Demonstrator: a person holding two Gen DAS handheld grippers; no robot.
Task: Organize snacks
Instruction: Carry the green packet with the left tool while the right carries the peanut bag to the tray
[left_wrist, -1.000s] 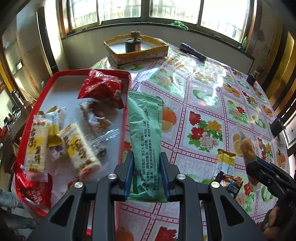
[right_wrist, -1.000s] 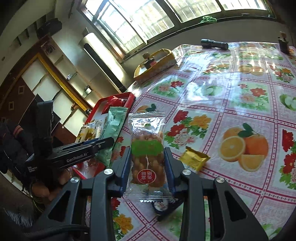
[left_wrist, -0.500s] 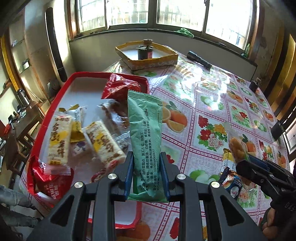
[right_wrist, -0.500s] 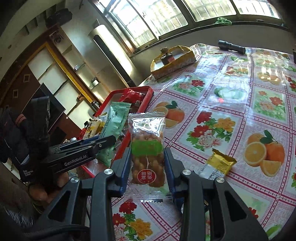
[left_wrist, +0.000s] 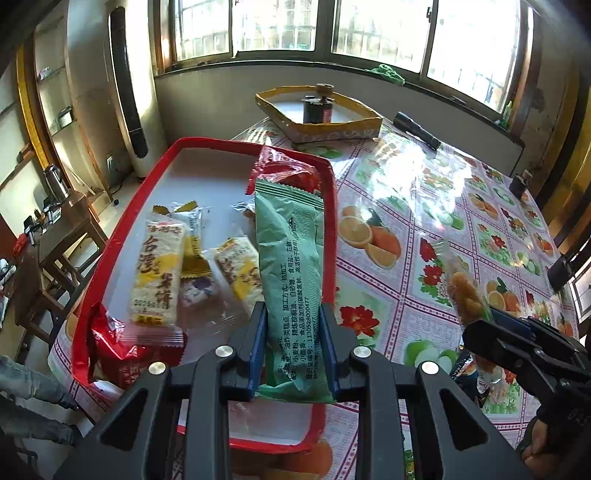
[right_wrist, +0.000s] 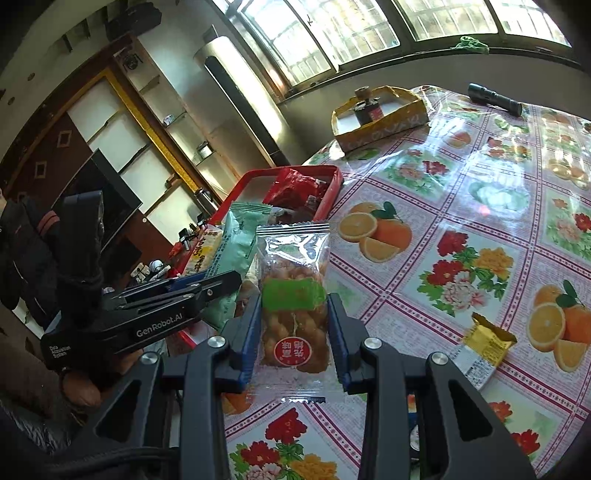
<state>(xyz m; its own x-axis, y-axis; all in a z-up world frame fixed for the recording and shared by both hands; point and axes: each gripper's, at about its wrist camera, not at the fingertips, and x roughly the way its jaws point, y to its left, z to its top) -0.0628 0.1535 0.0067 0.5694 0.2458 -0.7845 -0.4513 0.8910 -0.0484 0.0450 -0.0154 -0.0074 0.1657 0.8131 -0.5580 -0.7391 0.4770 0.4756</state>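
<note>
My left gripper (left_wrist: 293, 343) is shut on a long green snack packet (left_wrist: 291, 266) and holds it above the right rim of the red tray (left_wrist: 125, 229). The tray holds several snacks, among them a white rice-cake packet (left_wrist: 157, 273) and a red packet (left_wrist: 284, 173). My right gripper (right_wrist: 293, 338) is shut on a clear packet of fried dough twists (right_wrist: 293, 291), held above the table just right of the tray (right_wrist: 332, 184). The left gripper (right_wrist: 147, 317) with the green packet (right_wrist: 236, 243) shows at left in the right wrist view.
The table has a floral and fruit oilcloth (left_wrist: 424, 206). A yellow cardboard box (left_wrist: 321, 118) with a dark jar stands at the far edge, a black flashlight (left_wrist: 415, 129) beside it. A small yellow packet (right_wrist: 484, 345) lies on the table at right.
Both grippers have lifted and moved left toward the tray with their packets still held. The green packet now hangs over the tray's right rim.
</note>
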